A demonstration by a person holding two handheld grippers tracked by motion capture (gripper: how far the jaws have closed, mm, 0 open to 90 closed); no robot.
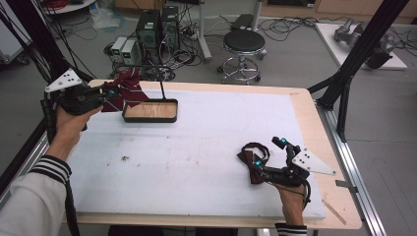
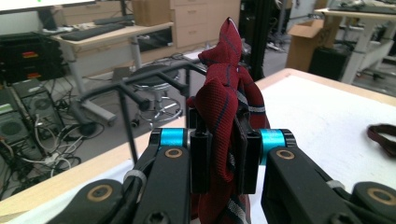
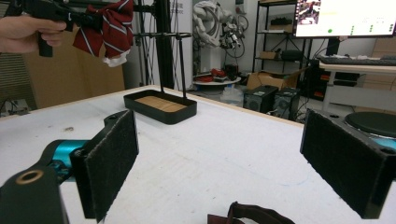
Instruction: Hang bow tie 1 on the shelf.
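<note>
My left gripper (image 1: 109, 92) is shut on a dark red bow tie with pale stripes (image 1: 129, 88), held in the air at the table's far left, just left of a black stand (image 1: 162, 83) with a wooden-floored tray (image 1: 150, 111). In the left gripper view the cloth (image 2: 229, 93) is pinched between the pads and sticks up past the stand's top bar (image 2: 140, 84). My right gripper (image 1: 269, 152) stands open low at the near right, its jaws on either side of a plain dark red bow tie (image 1: 251, 164) lying on the white mat. Its pads (image 3: 112, 158) touch nothing, and that tie's strap (image 3: 252, 215) lies below them.
The white mat (image 1: 196, 147) covers most of the wooden table (image 1: 314, 147). A black frame post (image 1: 344, 93) stands off the right edge. Beyond the far edge are a stool (image 1: 243, 44), computer towers (image 1: 157, 29) and loose cables on the floor.
</note>
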